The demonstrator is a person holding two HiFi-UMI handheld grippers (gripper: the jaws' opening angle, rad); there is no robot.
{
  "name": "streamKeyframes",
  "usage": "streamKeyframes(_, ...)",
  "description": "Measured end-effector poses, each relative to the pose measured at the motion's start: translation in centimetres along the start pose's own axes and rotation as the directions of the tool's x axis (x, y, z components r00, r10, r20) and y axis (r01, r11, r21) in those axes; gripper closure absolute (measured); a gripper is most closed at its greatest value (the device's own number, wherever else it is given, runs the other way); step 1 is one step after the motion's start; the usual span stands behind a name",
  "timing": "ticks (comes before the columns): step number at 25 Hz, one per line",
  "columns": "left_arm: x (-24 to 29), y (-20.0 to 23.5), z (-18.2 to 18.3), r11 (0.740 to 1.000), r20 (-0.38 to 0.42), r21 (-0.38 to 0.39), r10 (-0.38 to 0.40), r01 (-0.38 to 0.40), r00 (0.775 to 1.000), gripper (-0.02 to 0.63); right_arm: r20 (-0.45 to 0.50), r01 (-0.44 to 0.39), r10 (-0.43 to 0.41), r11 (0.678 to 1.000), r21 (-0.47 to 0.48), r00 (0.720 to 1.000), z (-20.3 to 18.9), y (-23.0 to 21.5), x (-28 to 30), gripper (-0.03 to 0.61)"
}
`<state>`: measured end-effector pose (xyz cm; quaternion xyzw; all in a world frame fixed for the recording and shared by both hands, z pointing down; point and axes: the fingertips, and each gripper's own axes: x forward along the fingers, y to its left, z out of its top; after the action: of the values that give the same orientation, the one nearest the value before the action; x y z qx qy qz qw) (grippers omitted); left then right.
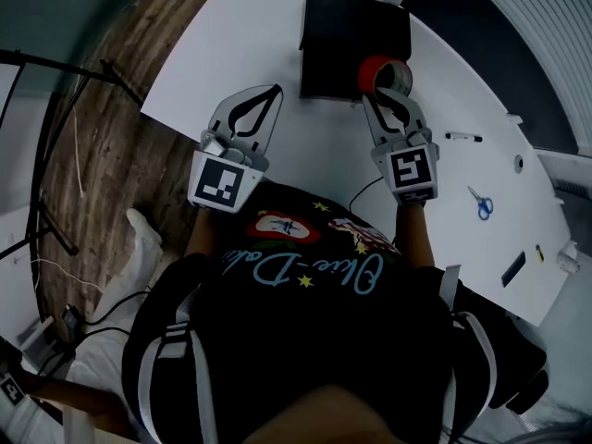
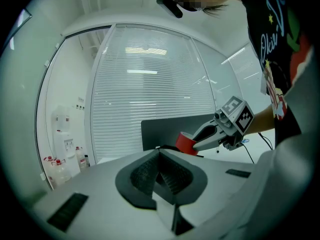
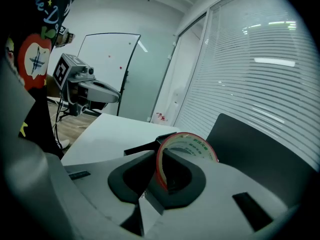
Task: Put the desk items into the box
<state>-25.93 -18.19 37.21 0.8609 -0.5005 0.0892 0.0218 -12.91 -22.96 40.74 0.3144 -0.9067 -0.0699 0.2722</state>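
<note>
Right tongs [image 3: 162,176] pinch tape roll [image 3: 189,145] (near box [image 1: 328,54]).

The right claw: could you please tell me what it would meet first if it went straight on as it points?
Probably the box. The right claw, shut on the tape, points at its near right corner, so the tape would touch first. Depth is unclear.

One box [image 1: 326,58], one tape roll [image 1: 381,67], one marker [image 1: 462,138], one pair of scissors [image 1: 480,203] (blue-handled).
</note>
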Motion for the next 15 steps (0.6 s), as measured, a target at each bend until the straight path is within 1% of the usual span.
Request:
streamKeyframes(5,0.4,2.4,-0.5,1.0,-0.01,-0.011,-0.003,0.003,1.0,0.617,-0.012,-0.03,0.03,1.0,0.005,0.999,0.5,0.8,2.5,0.529)
streamKeyframes(10,1.5,3.8,-0.9,0.999,-0.016,-0.015,-0.036,0.036,0.999,0.618,-0.037,-0.038,0.039,0.999,0.034,0.999,0.2,1.0,4.2,0.529)
streamKeyframes(15,2.2,4.9,-1.5,0.998,-0.027,-0.013,-0.063,0.062,0.998,0.618,-0.08,-0.052,0.054,0.998,0.016,0.995,-0.2,1.7,5.6,0.529)
